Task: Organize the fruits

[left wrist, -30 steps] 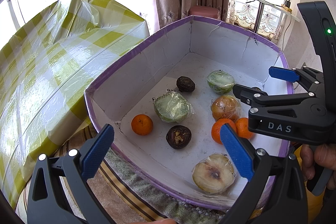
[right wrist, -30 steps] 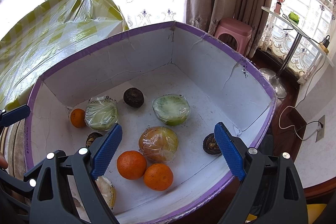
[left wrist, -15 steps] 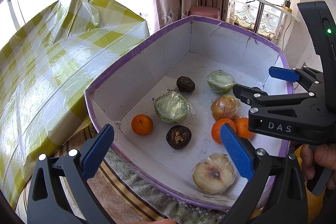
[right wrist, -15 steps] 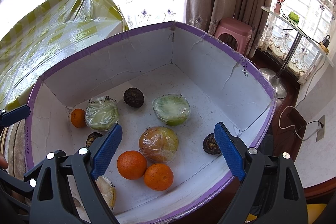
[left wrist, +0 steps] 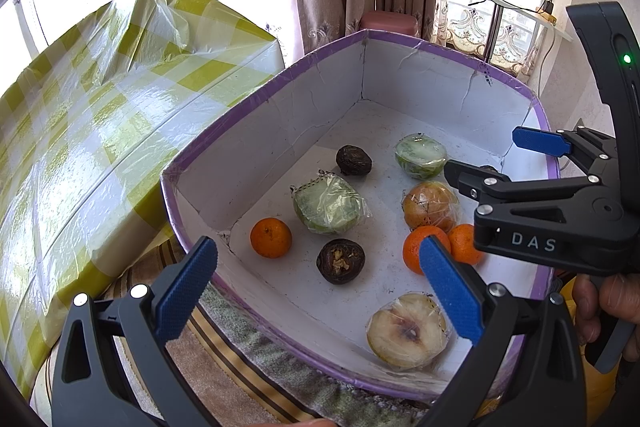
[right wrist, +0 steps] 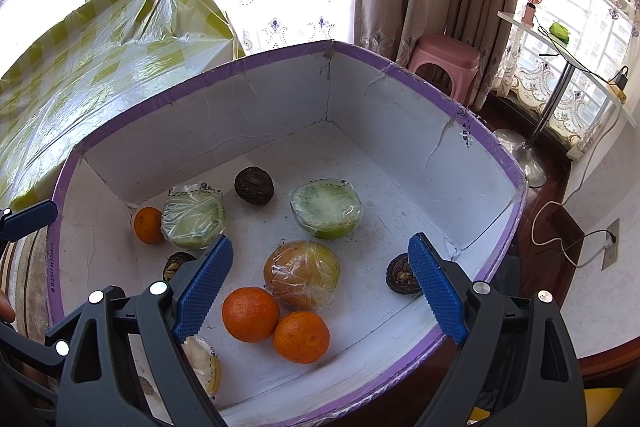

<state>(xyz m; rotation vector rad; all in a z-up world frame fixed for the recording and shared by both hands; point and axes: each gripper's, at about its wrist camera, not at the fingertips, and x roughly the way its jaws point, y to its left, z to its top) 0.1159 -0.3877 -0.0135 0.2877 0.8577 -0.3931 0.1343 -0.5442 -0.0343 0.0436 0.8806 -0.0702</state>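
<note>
White cardboard box (right wrist: pixel 400 131) with a purple rim holds all the fruit; none is held. Left claw (left wrist: pixel 320 291) hangs over the near left corner of the box, blue pads wide apart and empty. Right claw (right wrist: pixel 320 285) hangs over the near right side, pads likewise apart and empty; in the left view its black body crosses the right edge, gripped by a hand (left wrist: pixel 608 307).

Contents, read from the right view:
- Two oranges (right wrist: pixel 251 314) touching each other near the front, with a plastic-wrapped yellow-red fruit (right wrist: pixel 302 275) just behind and touching them.
- Wrapped green half fruit (right wrist: pixel 326 209), cut face up, farther back.
- Second wrapped green piece (right wrist: pixel 194 215) to the left, with a lone orange (right wrist: pixel 147 225) just beside it in the far left corner.
- Dark wrinkled fruit (right wrist: pixel 254 185) between the two green pieces, toward the far wall.
- Another dark fruit (right wrist: pixel 402 274) against the right wall, partly behind the right pad.
- Third dark fruit (left wrist: pixel 341 261), cut face up, near the left claw.
- Wrapped pale half fruit (left wrist: pixel 406 331) at the near wall; possibly an apple or pear, the wrap blurs it.

Yellow-checked plastic cover (left wrist: pixel 100 115) lies over furniture to the left. Pink stool (right wrist: pixel 444 63) stands beyond the far wall.
</note>
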